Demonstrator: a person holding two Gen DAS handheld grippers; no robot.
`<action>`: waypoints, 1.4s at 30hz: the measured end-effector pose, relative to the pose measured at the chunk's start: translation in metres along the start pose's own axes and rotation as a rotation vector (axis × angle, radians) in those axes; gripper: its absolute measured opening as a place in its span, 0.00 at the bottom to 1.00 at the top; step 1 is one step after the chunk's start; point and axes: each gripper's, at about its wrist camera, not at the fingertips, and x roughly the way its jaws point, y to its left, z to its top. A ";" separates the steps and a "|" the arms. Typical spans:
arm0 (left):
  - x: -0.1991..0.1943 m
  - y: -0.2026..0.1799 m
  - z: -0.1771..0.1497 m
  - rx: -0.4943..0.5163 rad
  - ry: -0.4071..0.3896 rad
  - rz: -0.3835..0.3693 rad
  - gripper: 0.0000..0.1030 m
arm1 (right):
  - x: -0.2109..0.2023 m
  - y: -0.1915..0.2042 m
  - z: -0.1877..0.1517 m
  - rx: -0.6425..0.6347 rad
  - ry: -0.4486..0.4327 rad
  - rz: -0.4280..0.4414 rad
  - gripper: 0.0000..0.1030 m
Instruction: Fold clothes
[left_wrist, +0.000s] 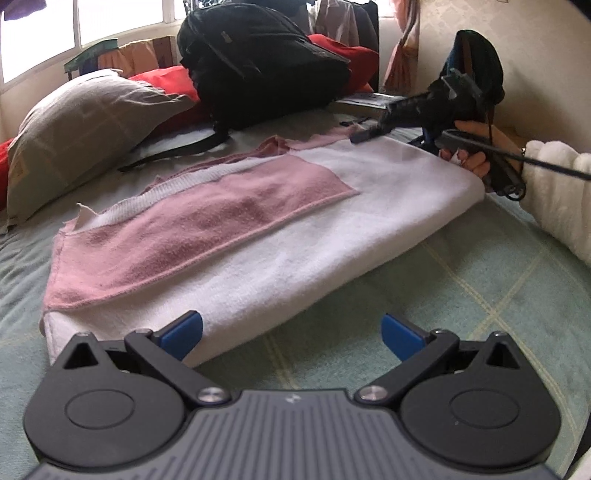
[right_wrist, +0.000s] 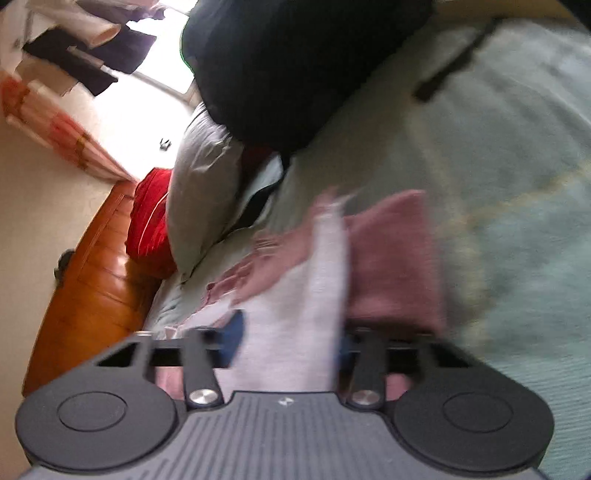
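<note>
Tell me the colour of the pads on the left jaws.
Blue pads, best in the left wrist view.

Window-lit (left_wrist: 33, 37), right view motion-blurred.

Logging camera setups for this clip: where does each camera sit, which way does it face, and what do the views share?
Left wrist: sits low over the bed, looking across the folded sweater toward the backpack; its own open left gripper shows, plus the right hand.
Right wrist: rolled sideways, blurred, looking along the sweater pinched in the right gripper.
Shared: sweater, backpack, pillow, bed.
</note>
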 end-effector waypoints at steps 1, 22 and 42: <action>0.000 -0.001 -0.001 0.000 0.003 0.000 0.99 | -0.002 -0.011 0.000 0.041 -0.004 0.009 0.09; -0.008 0.011 -0.010 -0.015 0.023 0.046 0.99 | -0.034 0.045 0.006 -0.048 -0.133 -0.163 0.10; -0.017 0.013 -0.012 -0.001 0.014 0.046 0.99 | -0.055 0.082 -0.064 -0.287 -0.161 -0.309 0.54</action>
